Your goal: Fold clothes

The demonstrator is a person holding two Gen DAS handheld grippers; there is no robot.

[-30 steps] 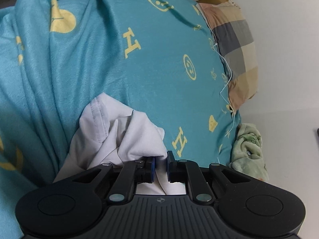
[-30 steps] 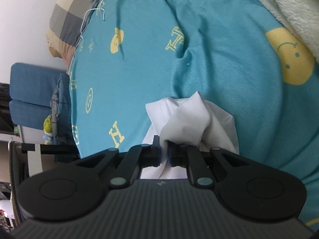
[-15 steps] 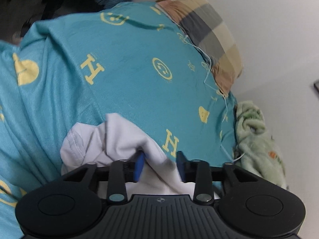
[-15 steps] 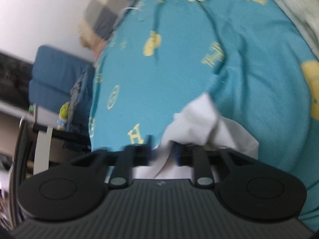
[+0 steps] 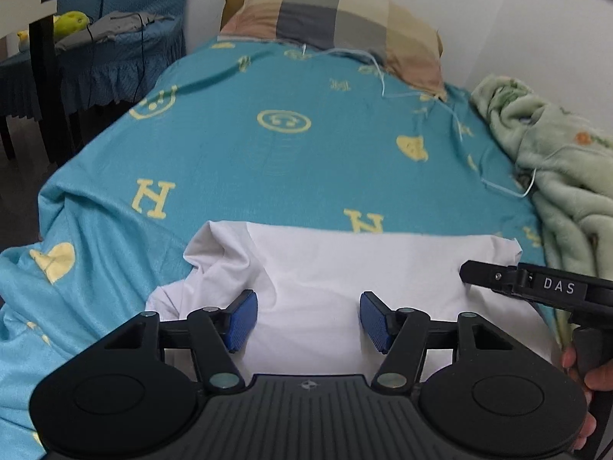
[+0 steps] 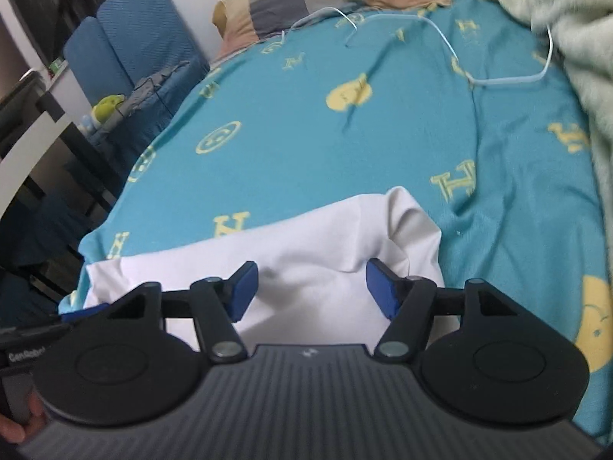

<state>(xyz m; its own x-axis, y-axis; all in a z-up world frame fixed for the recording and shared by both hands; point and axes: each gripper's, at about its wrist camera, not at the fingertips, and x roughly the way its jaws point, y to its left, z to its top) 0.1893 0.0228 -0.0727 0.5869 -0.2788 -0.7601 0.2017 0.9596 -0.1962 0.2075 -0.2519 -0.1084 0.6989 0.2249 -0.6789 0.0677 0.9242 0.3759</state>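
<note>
A white garment (image 5: 345, 264) lies spread across the near end of the teal bed sheet (image 5: 268, 153), its left corner bunched. My left gripper (image 5: 308, 320) hovers over the garment's near part; its jaws are opening, and the blue pads (image 5: 241, 320) press on nothing. In the right wrist view the same white garment (image 6: 306, 245) lies under my right gripper (image 6: 312, 291), whose jaws are opening too, with cloth below but not pinched. The right gripper's black arm (image 5: 536, 287) shows at the left view's right edge, a hand (image 5: 586, 379) on its handle.
A checked pillow (image 5: 337, 15) lies at the bed's head against the wall. A pale green blanket (image 5: 555, 153) is heaped along the right side. A thin white cord (image 6: 498, 80) trails over the sheet. A blue chair (image 5: 115, 50) with clothes stands left of the bed.
Both grippers let go of the white garment and opened. Both views rolled upright and pulled back a little. The garment, bunched before, now lies spread flat on the sheet.
</note>
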